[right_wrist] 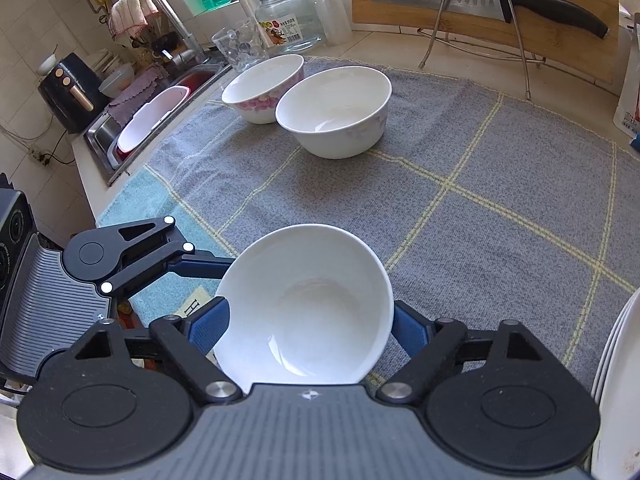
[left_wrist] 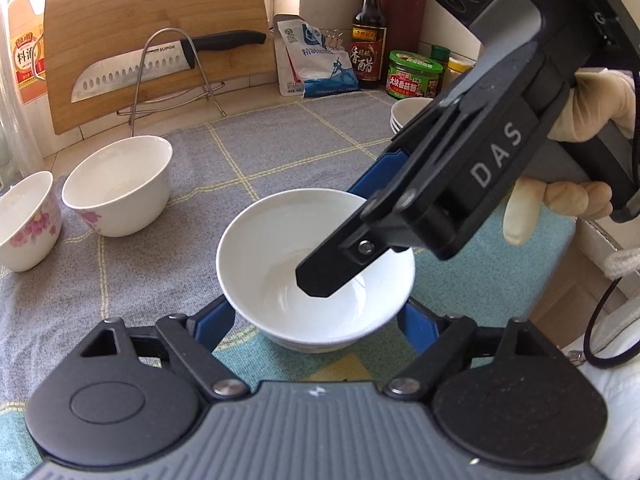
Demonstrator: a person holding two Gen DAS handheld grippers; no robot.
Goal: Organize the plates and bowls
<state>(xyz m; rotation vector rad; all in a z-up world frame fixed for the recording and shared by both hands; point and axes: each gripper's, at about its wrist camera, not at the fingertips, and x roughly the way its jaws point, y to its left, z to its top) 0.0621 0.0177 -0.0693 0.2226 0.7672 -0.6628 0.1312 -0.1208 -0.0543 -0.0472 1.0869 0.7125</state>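
A plain white bowl (left_wrist: 316, 268) rests on the checked cloth (left_wrist: 280, 152). My left gripper (left_wrist: 316, 316) is open, and its blue pads flank the bowl's lower sides. My right gripper (left_wrist: 332, 240), held by a gloved hand, reaches in from the upper right; one black finger shows over the bowl's inside and the other stands beyond the far rim. In the right wrist view the bowl (right_wrist: 308, 308) fills the gap of the open right gripper (right_wrist: 310, 320). Two flowered bowls (right_wrist: 336, 112) (right_wrist: 262, 88) stand together further back. White plates (right_wrist: 616, 380) are stacked at the right edge.
A knife (left_wrist: 136, 68) lies on a wire stand against an upright cutting board (left_wrist: 152, 24). Bottles, a jar and a bag (left_wrist: 316, 60) line the back wall. In the right wrist view a sink (right_wrist: 152, 120) lies off the cloth's left edge, with a glass jar (right_wrist: 288, 16) behind the bowls.
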